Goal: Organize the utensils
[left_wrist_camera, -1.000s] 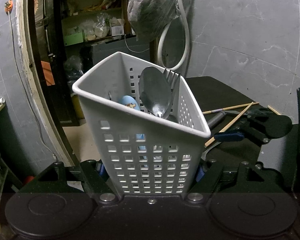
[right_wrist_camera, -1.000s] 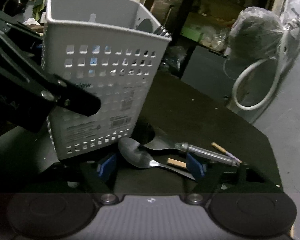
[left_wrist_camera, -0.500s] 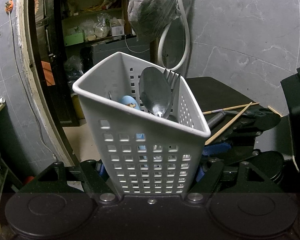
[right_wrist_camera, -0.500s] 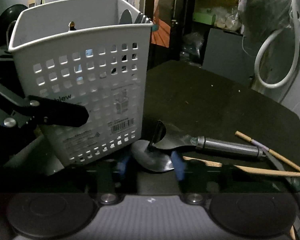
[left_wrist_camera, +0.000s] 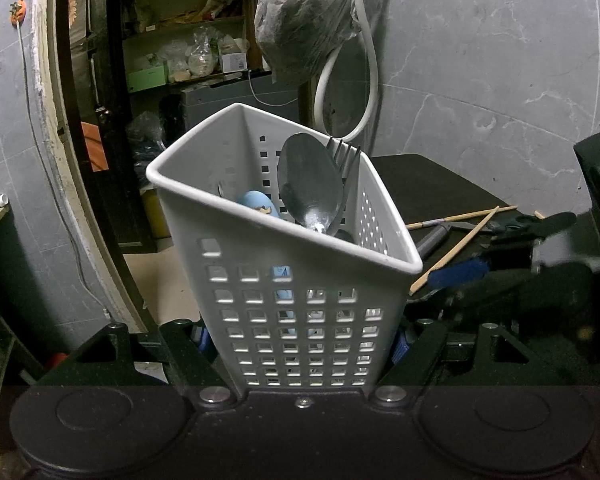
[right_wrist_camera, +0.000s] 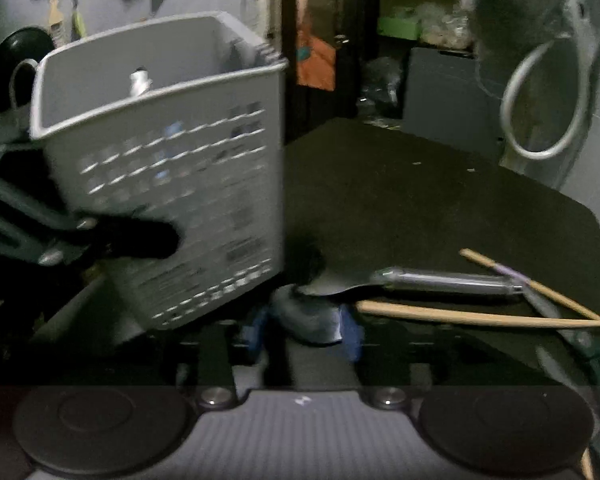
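My left gripper [left_wrist_camera: 300, 344] is shut on a white perforated basket [left_wrist_camera: 292, 300], which it holds tilted. A large spoon [left_wrist_camera: 308, 184], a fork [left_wrist_camera: 346, 160] and a blue-handled item [left_wrist_camera: 258, 204] stand inside it. In the right wrist view the basket [right_wrist_camera: 172, 160] is at the left, with a left finger [right_wrist_camera: 140, 240] against its side. My right gripper [right_wrist_camera: 306, 320] is low over the black table [right_wrist_camera: 420, 200]. A spoon's bowl [right_wrist_camera: 308, 312] fills the gap between its blue pads while the jaws are opening. A metal-handled spatula [right_wrist_camera: 444, 282] and chopsticks [right_wrist_camera: 480, 316] lie just beyond.
A plastic bag [left_wrist_camera: 308, 20] and a looped white hose [left_wrist_camera: 364, 80] hang on the marble wall behind the table. A dark doorway with cluttered shelves [left_wrist_camera: 180, 60] opens at the back left. The table's far edge [right_wrist_camera: 540, 188] runs close to the wall.
The right gripper's pads have come in around the spoon's bowl, and its view has rolled and shifted right. The left gripper and basket have not moved.
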